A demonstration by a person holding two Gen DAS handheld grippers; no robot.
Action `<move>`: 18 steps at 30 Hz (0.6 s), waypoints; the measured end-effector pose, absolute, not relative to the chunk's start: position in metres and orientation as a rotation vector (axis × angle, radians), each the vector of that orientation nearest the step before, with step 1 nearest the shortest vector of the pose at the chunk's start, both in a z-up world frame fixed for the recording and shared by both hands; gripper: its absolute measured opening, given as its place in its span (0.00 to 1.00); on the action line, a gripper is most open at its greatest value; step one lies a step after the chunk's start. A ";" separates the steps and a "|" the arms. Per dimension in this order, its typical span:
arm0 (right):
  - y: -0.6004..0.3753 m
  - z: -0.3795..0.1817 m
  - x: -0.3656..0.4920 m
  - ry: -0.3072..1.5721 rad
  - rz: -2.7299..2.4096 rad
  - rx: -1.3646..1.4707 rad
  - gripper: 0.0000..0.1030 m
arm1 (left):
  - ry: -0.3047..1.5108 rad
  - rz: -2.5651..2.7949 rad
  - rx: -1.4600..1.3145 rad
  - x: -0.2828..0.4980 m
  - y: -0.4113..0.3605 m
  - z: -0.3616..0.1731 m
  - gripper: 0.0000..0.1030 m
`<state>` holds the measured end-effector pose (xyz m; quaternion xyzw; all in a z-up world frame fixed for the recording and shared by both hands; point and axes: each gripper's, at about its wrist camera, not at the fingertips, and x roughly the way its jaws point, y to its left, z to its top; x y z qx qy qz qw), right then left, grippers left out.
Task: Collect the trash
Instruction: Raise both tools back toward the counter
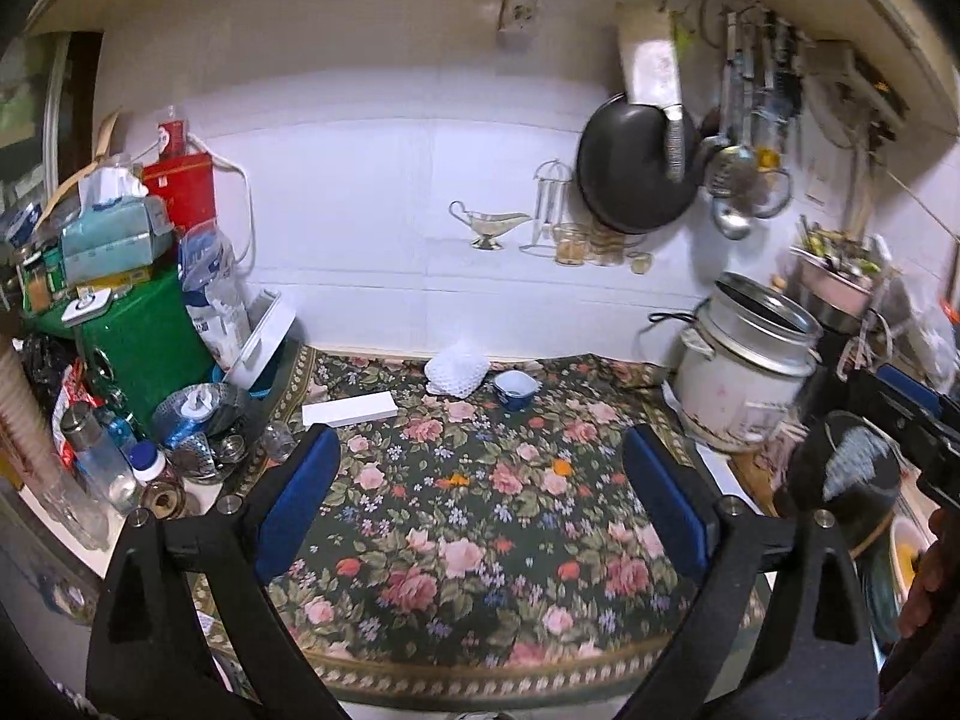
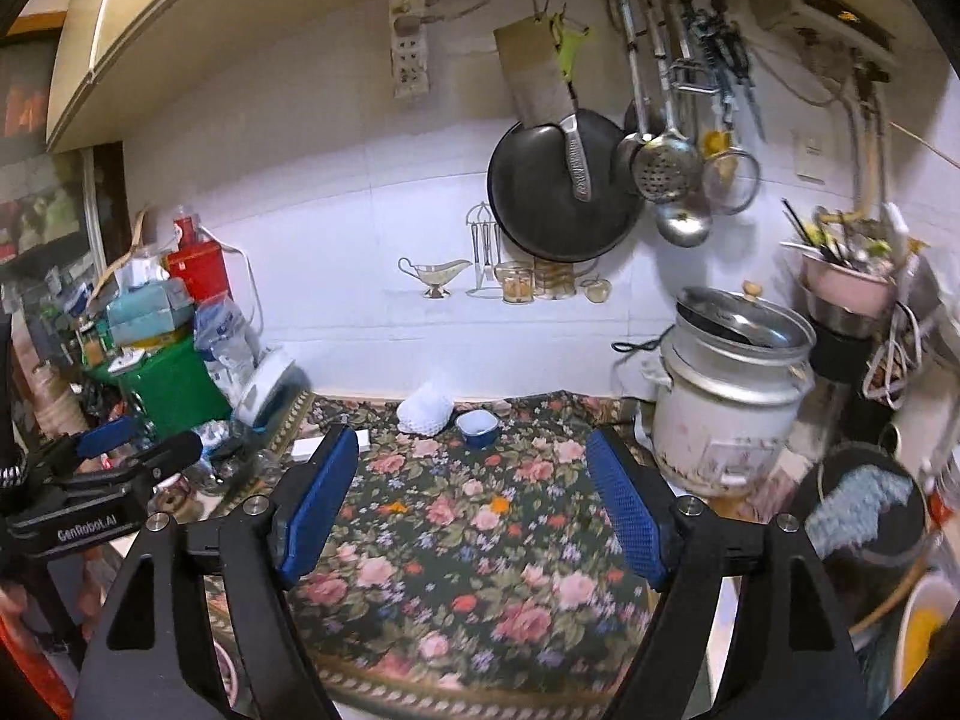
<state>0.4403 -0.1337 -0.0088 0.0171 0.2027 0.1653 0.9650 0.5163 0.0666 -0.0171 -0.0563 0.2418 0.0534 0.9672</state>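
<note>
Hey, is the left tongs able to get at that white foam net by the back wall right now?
Probably yes. The left tongs stand open and empty, and only bare floral cloth lies between them and the white foam net; the blue dish sits beside it.

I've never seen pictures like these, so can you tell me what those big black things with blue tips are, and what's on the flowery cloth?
They are two hand-held grabbers, each with a small camera looking along its two fingers. One picture comes from the left gripper, the other from the right gripper. Both are open and hold nothing. On the flowered cloth lie a white net wad, a small blue dish and a flat white box. A rice cooker stands to the right, and a black pan hangs on the wall.
</note>
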 end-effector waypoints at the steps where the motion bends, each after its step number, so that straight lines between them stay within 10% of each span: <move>1: -0.135 -0.010 0.449 0.415 0.343 0.024 0.73 | 0.494 0.122 -0.117 0.524 0.066 -0.019 0.92; 18: -0.099 -0.067 0.575 0.609 0.391 0.038 0.73 | 0.689 0.187 -0.092 0.660 0.133 -0.092 0.93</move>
